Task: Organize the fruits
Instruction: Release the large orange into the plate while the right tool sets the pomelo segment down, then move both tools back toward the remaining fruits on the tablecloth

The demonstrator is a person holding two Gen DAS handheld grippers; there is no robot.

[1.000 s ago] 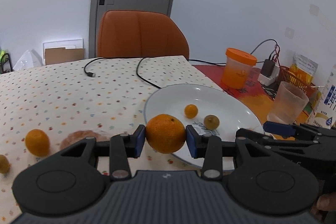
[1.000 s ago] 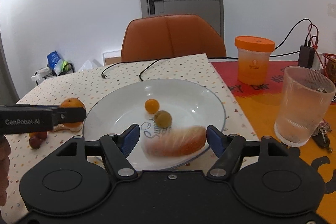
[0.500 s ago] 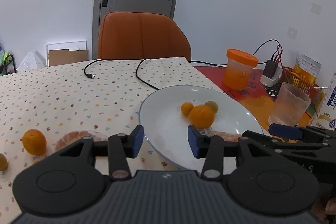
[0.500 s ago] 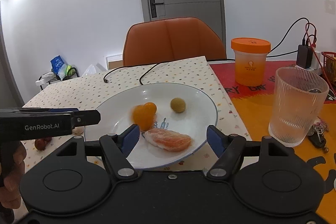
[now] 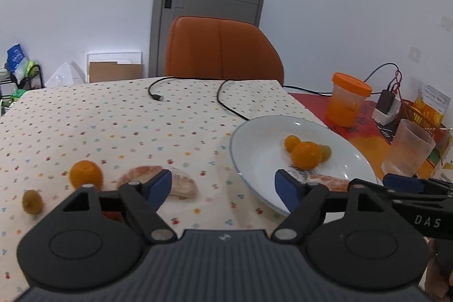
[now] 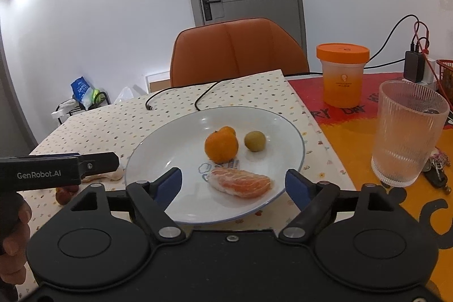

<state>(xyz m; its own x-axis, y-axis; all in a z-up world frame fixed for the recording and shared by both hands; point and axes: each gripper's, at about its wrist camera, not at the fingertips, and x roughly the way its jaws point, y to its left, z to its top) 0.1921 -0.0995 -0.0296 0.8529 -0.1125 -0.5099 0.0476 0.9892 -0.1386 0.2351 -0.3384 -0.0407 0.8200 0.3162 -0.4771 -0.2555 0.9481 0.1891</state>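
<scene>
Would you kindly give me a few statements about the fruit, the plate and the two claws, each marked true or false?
1. The white plate holds a peeled citrus segment. True.
2. The left claw grips an orange. False: it is open and holds nothing; the large orange lies on the plate.
3. An orange lies on the dotted tablecloth, off the plate. True.
4. The ribbed glass stands on the plate. False: it stands on the table to the plate's right.
5. The right claw is shut on the segment. False: it is open, its jaws apart on either side of the segment, not touching it.
</scene>
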